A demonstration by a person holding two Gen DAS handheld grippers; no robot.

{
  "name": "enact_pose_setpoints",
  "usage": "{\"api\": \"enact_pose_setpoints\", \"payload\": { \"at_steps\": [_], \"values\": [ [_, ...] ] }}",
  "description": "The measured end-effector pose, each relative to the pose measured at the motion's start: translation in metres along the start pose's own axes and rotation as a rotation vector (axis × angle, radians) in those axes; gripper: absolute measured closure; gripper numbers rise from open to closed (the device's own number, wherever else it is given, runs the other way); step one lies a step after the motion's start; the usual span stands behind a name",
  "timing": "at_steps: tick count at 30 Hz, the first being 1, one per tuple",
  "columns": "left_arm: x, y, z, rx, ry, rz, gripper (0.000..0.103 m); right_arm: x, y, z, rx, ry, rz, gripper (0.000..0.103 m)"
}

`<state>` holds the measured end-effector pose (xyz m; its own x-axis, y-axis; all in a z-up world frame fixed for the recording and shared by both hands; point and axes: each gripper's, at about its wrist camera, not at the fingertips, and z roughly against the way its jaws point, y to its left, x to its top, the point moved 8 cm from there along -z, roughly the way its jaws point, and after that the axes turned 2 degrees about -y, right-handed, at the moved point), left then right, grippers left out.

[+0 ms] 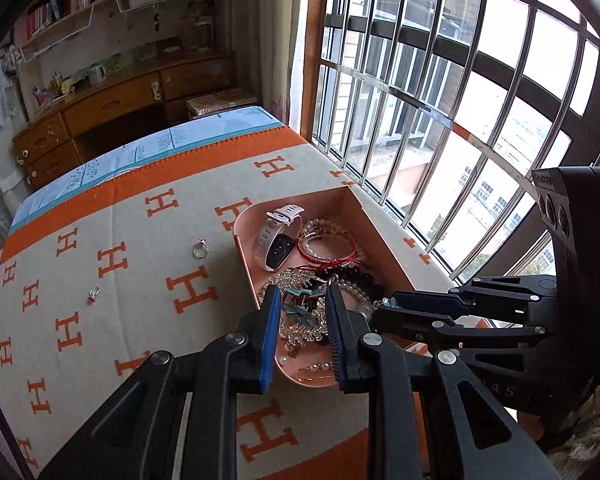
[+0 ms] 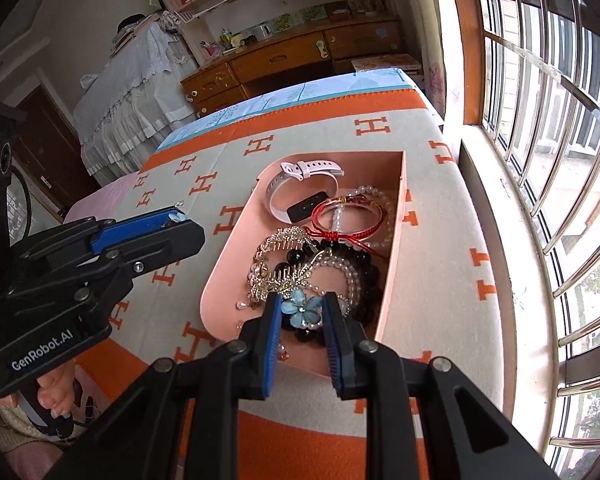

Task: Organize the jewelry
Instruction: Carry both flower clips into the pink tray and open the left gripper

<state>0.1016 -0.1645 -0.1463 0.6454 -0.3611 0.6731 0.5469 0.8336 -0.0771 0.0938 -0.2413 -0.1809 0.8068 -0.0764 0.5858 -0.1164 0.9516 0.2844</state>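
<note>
A pink tray point(image 1: 374, 236) point(image 2: 228, 276) on the orange-and-cream blanket holds a white watch point(image 1: 276, 236) point(image 2: 300, 188), a red cord bracelet point(image 1: 328, 246) point(image 2: 348, 216), pearl and black bead strands, a crystal comb point(image 2: 276, 256) and a blue flower clip point(image 1: 300, 308) point(image 2: 302, 308). Two rings lie on the blanket left of the tray: one with a pink stone point(image 1: 200, 249), one with a red stone point(image 1: 93, 294). My left gripper point(image 1: 304, 300) hovers open over the flower clip. My right gripper point(image 2: 302, 304) is open over the same clip. In the right wrist view, the other gripper point(image 2: 176, 218) pinches a small clear bead.
A barred window point(image 1: 440, 100) runs along the blanket's right side. A wooden desk with drawers point(image 1: 112, 108) and bookshelves stand beyond the far edge. A pale blue sheet point(image 1: 160, 148) shows at the far end. A white-draped piece of furniture point(image 2: 128, 92) stands at left.
</note>
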Motion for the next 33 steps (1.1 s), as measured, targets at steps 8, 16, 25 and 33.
{"api": "enact_pose_setpoints", "payload": {
  "at_steps": [8, 16, 25, 33],
  "values": [
    [-0.006, -0.004, -0.006, 0.026, 0.011, -0.008, 0.082, 0.003, -0.002, 0.011, 0.017, -0.056, -0.033, 0.072],
    [-0.009, -0.004, -0.009, 0.037, 0.02, -0.009, 0.082, 0.004, -0.006, 0.02, -0.002, -0.097, -0.049, 0.072],
    [-0.009, -0.004, -0.003, 0.126, -0.031, -0.054, 0.035, 0.006, -0.013, 0.024, -0.033, -0.13, -0.073, 0.072],
    [-0.01, -0.001, 0.001, 0.15, -0.039, -0.069, 0.035, 0.004, -0.015, 0.021, -0.031, -0.124, -0.09, 0.072]
  ]
}}
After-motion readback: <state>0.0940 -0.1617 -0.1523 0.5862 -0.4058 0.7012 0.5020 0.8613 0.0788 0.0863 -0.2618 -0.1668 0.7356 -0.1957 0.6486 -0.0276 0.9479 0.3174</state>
